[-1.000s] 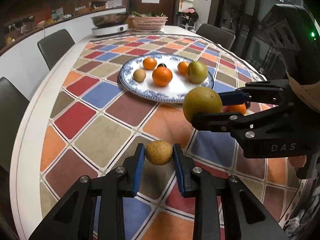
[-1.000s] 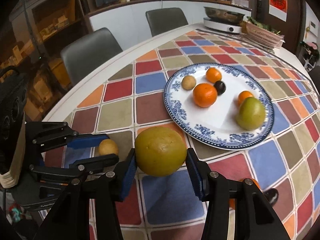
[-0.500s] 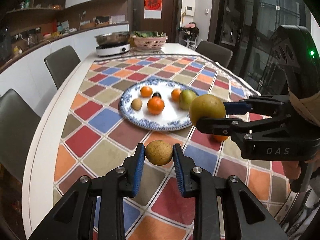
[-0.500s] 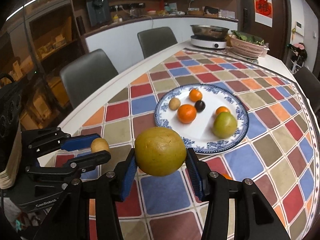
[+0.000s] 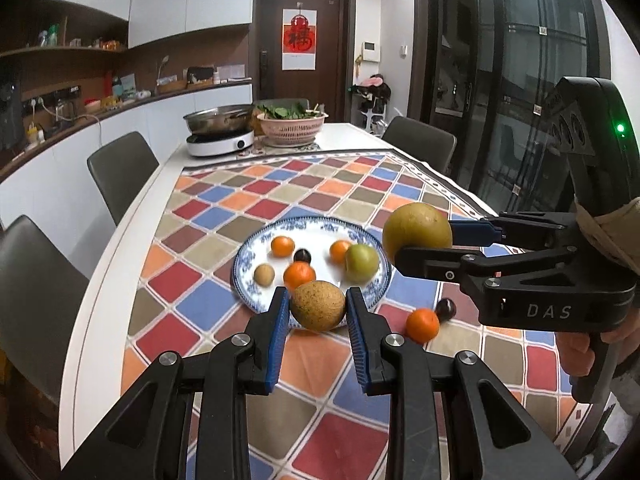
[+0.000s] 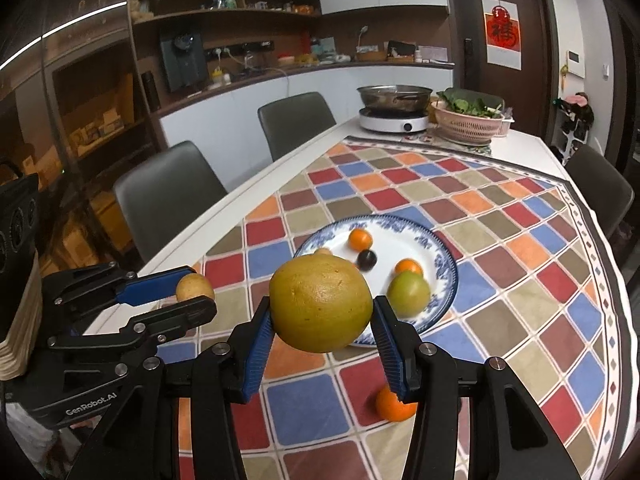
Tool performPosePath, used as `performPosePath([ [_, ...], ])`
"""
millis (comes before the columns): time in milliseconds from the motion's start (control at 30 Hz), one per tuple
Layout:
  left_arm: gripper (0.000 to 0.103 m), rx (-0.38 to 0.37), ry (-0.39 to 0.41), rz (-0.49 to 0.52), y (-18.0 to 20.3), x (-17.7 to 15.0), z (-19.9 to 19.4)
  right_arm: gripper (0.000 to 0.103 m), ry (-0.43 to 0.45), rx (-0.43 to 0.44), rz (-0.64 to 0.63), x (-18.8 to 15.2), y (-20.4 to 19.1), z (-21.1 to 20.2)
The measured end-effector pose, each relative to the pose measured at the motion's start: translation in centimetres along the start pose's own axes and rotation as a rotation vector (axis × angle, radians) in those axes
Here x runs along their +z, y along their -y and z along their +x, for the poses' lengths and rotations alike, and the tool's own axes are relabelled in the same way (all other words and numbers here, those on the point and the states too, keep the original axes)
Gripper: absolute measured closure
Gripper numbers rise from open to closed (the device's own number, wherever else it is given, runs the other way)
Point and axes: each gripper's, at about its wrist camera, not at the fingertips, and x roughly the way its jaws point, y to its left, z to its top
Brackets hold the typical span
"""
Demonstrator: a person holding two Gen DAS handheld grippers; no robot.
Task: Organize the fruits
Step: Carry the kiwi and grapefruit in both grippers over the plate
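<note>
My left gripper (image 5: 318, 308) is shut on a small brown speckled fruit (image 5: 317, 306), held high above the table near the front edge of the blue-and-white plate (image 5: 244, 256). My right gripper (image 6: 322, 312) is shut on a large yellow-green fruit (image 6: 320, 303), also raised; it shows in the left wrist view (image 5: 417, 229). The plate (image 6: 444, 256) holds several oranges, a green fruit (image 5: 361, 262), a tan fruit (image 5: 264, 275) and a dark plum (image 5: 302, 256). A loose orange (image 5: 422, 325) and a dark plum (image 5: 445, 308) lie on the cloth right of the plate.
A checkered cloth (image 5: 224, 208) covers the long white table. At the far end stand an induction cooker with a pan (image 5: 220, 132) and a pink basket of greens (image 5: 291, 122). Grey chairs (image 5: 120, 168) line the left side; another is at the far right (image 5: 420, 140).
Both grippers have risen and pulled back from the plate with their fruits still held. The plate now looks smaller and farther, and more of the room shows.
</note>
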Motion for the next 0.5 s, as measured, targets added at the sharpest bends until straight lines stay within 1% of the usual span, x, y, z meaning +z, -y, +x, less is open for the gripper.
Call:
performPosePath([
  [333, 0.074, 0.005, 0.023, 0.006, -0.3, 3.0, 1.5, 0.054, 0.034, -0.035, 0.008, 2.6, 1.8, 0.0],
  [500, 0.074, 0.001, 0.020, -0.008, -0.8, 4.4, 2.6, 0.054, 0.038, -0.045, 0.016, 3.9, 2.7, 0.6],
])
